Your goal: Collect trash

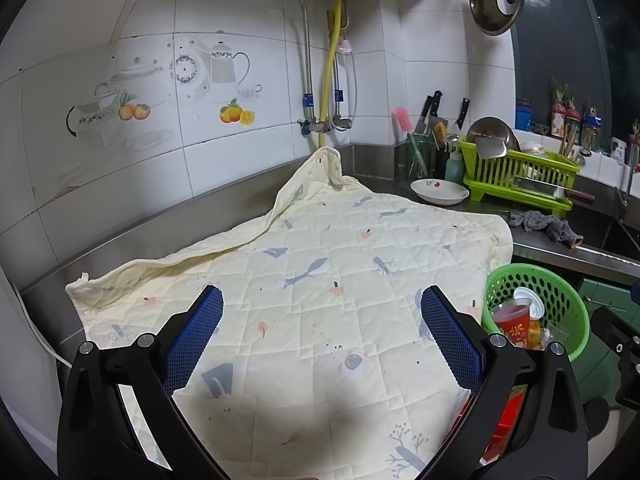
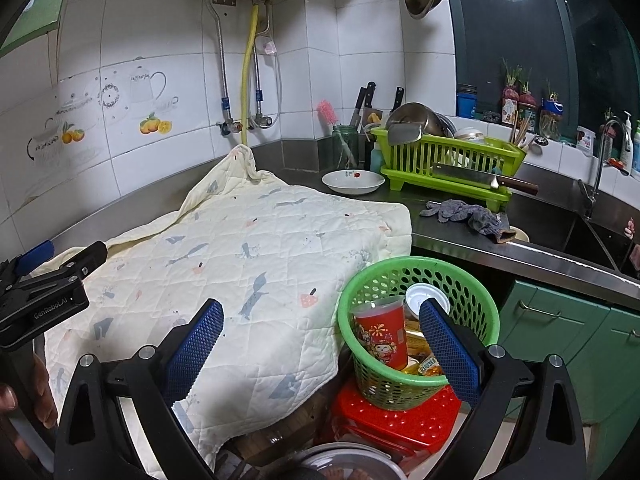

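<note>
A green mesh basket stands on a red stool beside the counter. It holds a red printed paper cup, a white lid and yellow wrappers. My right gripper hangs open in front of the basket, its right pad over the rim. My left gripper is open above a cream quilted cloth that covers the counter, with nothing between its fingers. From the right wrist view, the left gripper shows at the left edge.
A white dish, a lime dish rack with a cleaver, and a grey rag sit on the steel counter. A sink and tap lie far right. Green cabinets stand below. A pot lid is at the bottom edge.
</note>
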### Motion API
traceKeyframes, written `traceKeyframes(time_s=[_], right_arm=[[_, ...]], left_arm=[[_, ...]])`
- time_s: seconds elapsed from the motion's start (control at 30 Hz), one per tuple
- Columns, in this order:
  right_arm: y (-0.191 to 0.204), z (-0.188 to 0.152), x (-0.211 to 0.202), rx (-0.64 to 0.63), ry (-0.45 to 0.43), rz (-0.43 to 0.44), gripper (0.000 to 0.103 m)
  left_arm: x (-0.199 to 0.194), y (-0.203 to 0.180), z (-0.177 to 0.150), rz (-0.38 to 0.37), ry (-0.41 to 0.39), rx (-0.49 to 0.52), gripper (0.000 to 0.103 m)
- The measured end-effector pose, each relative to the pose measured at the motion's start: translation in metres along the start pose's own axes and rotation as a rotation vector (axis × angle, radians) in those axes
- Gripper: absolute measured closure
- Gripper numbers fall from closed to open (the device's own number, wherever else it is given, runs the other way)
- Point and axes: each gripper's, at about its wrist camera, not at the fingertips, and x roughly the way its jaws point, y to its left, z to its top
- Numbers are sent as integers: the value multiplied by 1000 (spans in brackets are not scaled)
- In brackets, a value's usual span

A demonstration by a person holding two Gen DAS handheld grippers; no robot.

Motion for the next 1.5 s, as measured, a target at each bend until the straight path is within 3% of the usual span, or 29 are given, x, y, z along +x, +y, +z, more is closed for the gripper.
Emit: traceKeyframes(time_s=[1.5], right_arm=[[0, -8, 3, 0, 3, 8, 8]], left_arm=[[1, 4, -5, 8, 5, -7, 5]])
